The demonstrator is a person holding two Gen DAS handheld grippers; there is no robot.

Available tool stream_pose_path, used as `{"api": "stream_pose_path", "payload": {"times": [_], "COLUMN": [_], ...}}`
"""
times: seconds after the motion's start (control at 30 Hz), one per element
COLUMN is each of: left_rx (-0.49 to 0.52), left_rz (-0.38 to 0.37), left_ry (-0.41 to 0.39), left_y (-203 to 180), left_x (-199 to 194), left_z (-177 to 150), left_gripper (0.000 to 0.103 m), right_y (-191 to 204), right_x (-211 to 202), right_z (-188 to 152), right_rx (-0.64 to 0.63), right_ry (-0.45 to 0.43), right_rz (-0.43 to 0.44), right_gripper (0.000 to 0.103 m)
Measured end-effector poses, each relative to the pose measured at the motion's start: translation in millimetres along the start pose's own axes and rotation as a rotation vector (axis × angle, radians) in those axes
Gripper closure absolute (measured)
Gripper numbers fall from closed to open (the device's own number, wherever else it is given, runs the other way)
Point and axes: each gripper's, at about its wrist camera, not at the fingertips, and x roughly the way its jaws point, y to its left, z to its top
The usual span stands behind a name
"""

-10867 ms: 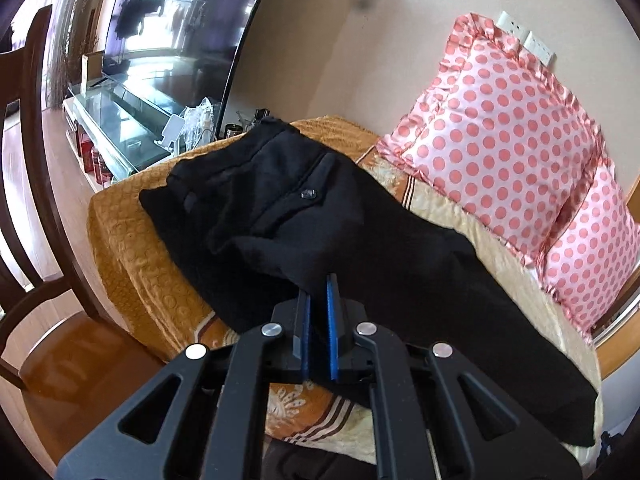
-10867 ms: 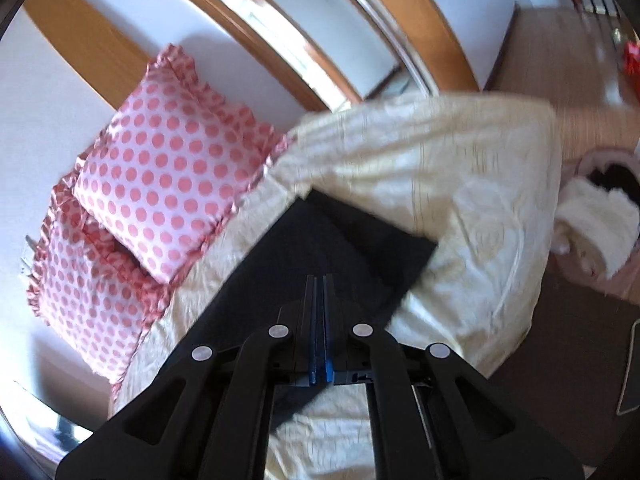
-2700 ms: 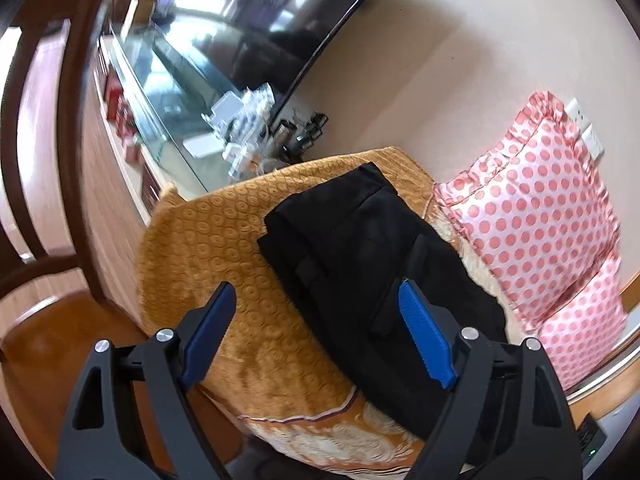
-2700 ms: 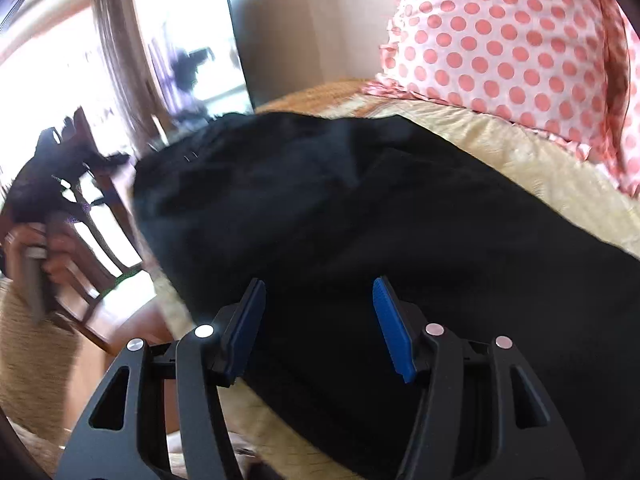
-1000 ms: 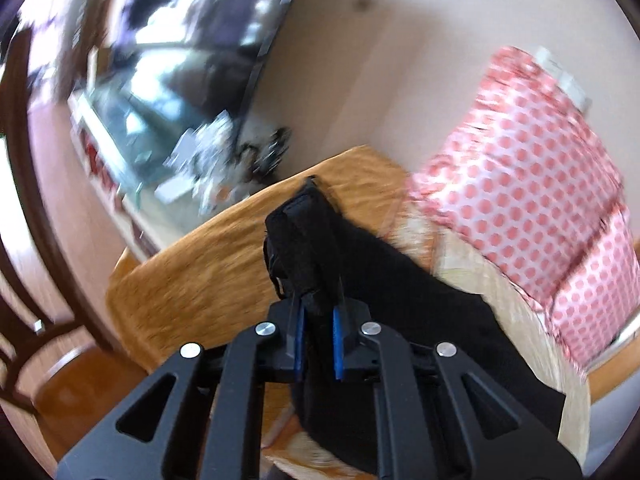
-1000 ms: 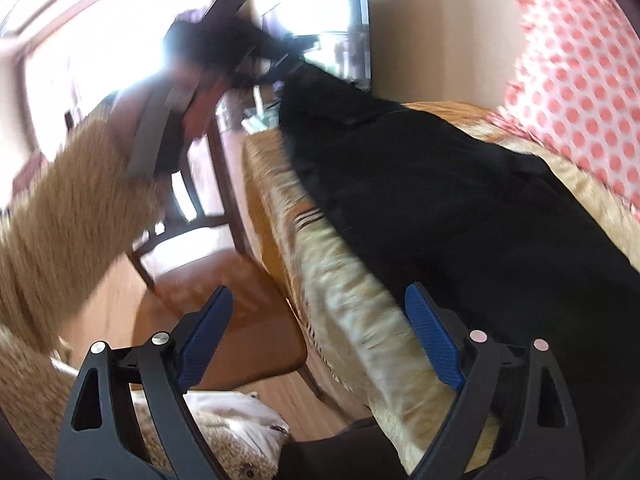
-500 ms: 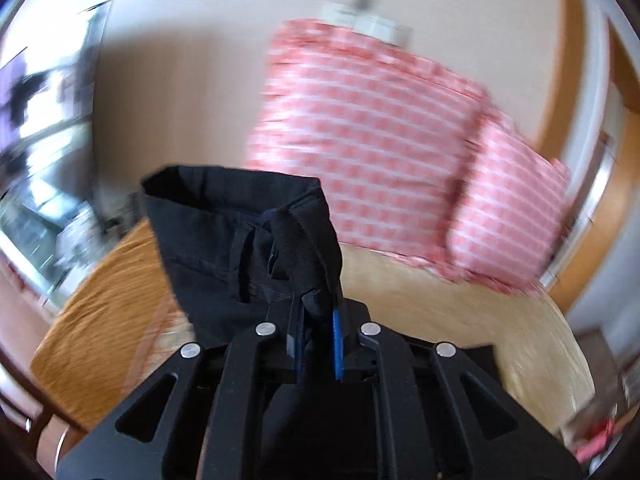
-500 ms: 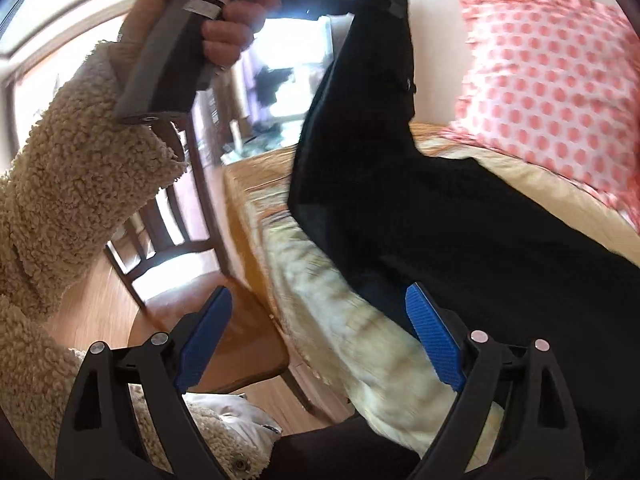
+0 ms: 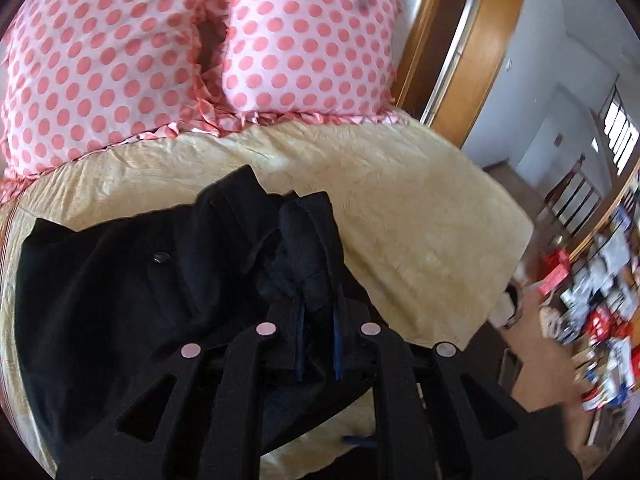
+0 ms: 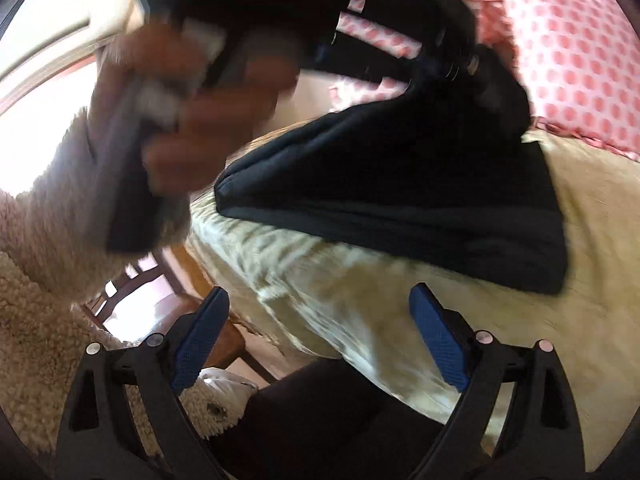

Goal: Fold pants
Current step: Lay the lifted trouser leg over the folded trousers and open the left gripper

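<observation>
Black pants [image 9: 120, 280] are lying on the cream bedspread [image 9: 400, 208] below two polka-dot pillows [image 9: 304, 40], the left hand-held gripper [image 9: 318, 320] clamping their bunched fabric, the right hand-held gripper [image 10: 320, 340] gaping empty.

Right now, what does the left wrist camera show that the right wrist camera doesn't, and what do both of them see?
Only the left wrist view shows the left gripper close up, shut on a bunched bit of the black pants, plus the pants' button, a wooden door frame and a cluttered floor.

Only the right wrist view shows the right gripper, open and holding nothing, the person's left hand in a fleecy sleeve, and a wooden chair.

Both show the pants on the cream bed cover and the pink polka-dot pillows.
</observation>
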Motion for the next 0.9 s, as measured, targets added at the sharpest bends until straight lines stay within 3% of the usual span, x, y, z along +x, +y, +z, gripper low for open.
{"api": "stream_pose_path", "payload": {"times": [0.13, 0.2, 0.3, 0.43, 0.5, 0.57, 0.63, 0.7, 0.77, 0.9], "left_rx": [-0.042, -0.028, 0.029, 0.003, 0.002, 0.005, 0.026, 0.046, 0.043, -0.059], "left_rz": [-0.027, -0.038, -0.01, -0.051, -0.079, -0.158, -0.199, -0.152, 0.001, 0.241], "left_ry": [-0.085, -0.086, -0.008, 0.077, 0.064, 0.033, -0.026, -0.11, -0.204, -0.223], "left_y": [0.2, -8.2, -19.6, -13.4, -11.3, -11.3, -9.4, -0.4, 18.0, 62.5], "left_x": [-15.3, -15.5, 7.2, 28.7, 23.6, 5.2, -20.6, -48.2, -69.5, -74.8], "left_z": [10.9, 6.9, -1.5, -20.3, -23.8, -27.7, -33.5, -38.0, -43.1, -49.9], "left_gripper": [0.093, 0.093, 0.092, 0.087, 0.076, 0.047, 0.037, 0.025, 0.014, 0.014], "right_y": [-14.0, -20.9, -35.1, -57.2, -68.6, -75.3, -79.6, -75.9, -65.8, -48.4], "right_x": [-15.6, -21.7, -36.8, -64.0, -81.7, -100.6, -113.9, -123.8, -123.3, -79.2], "right_z": [-5.6, -8.1, -10.7, -13.6, -10.7, -3.5, 9.1, 29.8, 52.7, 93.4], "right_rx": [0.026, 0.04, 0.06, 0.107, 0.131, 0.14, 0.138, 0.109, 0.063, 0.002], "right_ry": [-0.008, -0.016, -0.032, -0.061, -0.09, -0.135, -0.182, -0.255, -0.315, -0.311], "right_rz": [-0.063, -0.076, -0.119, -0.213, -0.272, -0.316, -0.332, -0.321, -0.275, -0.146], "right_gripper": [0.009, 0.009, 0.009, 0.009, 0.009, 0.009, 0.01, 0.01, 0.01, 0.011]}}
